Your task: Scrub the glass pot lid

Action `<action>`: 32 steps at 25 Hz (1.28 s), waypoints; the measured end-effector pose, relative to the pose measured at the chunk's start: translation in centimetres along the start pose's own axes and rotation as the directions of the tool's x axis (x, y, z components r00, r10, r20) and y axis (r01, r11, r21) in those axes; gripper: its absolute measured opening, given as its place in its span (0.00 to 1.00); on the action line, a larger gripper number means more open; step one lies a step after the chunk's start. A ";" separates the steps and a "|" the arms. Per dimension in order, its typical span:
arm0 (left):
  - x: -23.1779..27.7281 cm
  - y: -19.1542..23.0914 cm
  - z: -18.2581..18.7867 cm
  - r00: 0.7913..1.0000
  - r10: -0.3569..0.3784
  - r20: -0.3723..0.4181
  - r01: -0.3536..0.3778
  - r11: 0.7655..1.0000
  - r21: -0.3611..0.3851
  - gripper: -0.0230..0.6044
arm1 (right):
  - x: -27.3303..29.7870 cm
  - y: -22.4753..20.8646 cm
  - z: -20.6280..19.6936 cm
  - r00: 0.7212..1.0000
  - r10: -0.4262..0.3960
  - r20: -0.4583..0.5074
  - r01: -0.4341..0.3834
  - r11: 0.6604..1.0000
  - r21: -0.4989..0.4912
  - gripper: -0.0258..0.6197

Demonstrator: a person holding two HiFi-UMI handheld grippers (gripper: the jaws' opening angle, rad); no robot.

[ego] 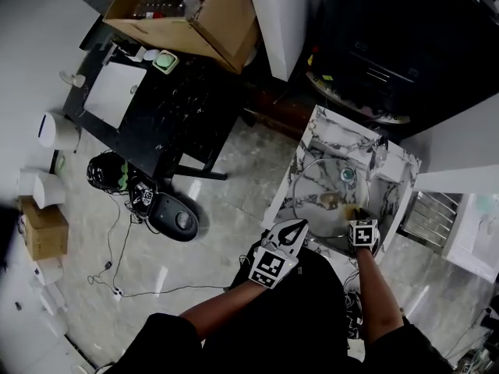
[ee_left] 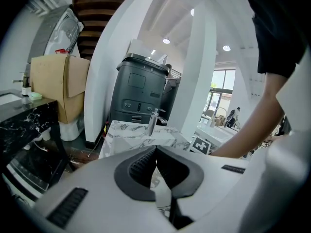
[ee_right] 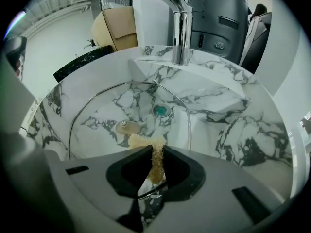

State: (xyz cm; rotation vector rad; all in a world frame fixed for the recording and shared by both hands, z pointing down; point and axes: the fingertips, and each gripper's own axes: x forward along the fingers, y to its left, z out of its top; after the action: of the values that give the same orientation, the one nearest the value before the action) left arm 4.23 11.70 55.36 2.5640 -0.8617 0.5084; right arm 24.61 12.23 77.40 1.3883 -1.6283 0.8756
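Glass pot lid (ee_right: 104, 108): lies in the marble sink (ee_right: 233, 125), over the drain (ee_right: 161, 110), which shows through the glass. Its knob (ee_right: 127, 126) sits just beside the drain, on the person's side.
Scrub pad (ee_right: 154, 154): tan and coarse, it stands on edge just past the knob from the drain, touching or almost touching the glass.
Right hand-held gripper (ee_right: 155, 148): jaws closed on the scrub pad, gripping its middle.
Left hand-held gripper (ee_left: 156, 147): jaws closed tip to tip, at the sink's rim to the left of the drain. I cannot tell whether they nip the lid's metal rim.
Tap (ee_right: 181, 28): stands beyond the drain, with no water visible.
Step in hand: probably rubbing the pad over the glass near the knob.
Doing it well: press lightly and work in small circles from the knob out to the rim. The left hand-held gripper should brace the lid.
Risk: a loose lid will likely slide on wet marble.
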 end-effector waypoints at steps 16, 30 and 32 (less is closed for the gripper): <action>0.9 1.6 0.9 0.999 -0.051 0.008 0.051 0.999 -0.004 0.06 | 0.0 2.1 -0.1 0.996 0.046 -0.077 -0.053 0.994 -0.099 0.14; 0.4 4.1 0.9 0.996 -0.093 -0.006 0.093 0.995 0.018 0.06 | -0.1 5.1 0.2 0.992 0.051 -0.112 -0.068 0.986 -0.152 0.14; 0.3 4.4 0.9 0.995 -0.100 -0.007 0.100 0.995 0.018 0.06 | -0.2 5.3 0.3 0.993 0.043 -0.113 -0.062 0.984 -0.167 0.14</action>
State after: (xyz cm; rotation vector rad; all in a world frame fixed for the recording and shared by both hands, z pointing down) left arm 1.85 7.86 55.82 2.6050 -0.7256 0.4957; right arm 19.31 12.84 77.10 1.1652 -1.6222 0.8084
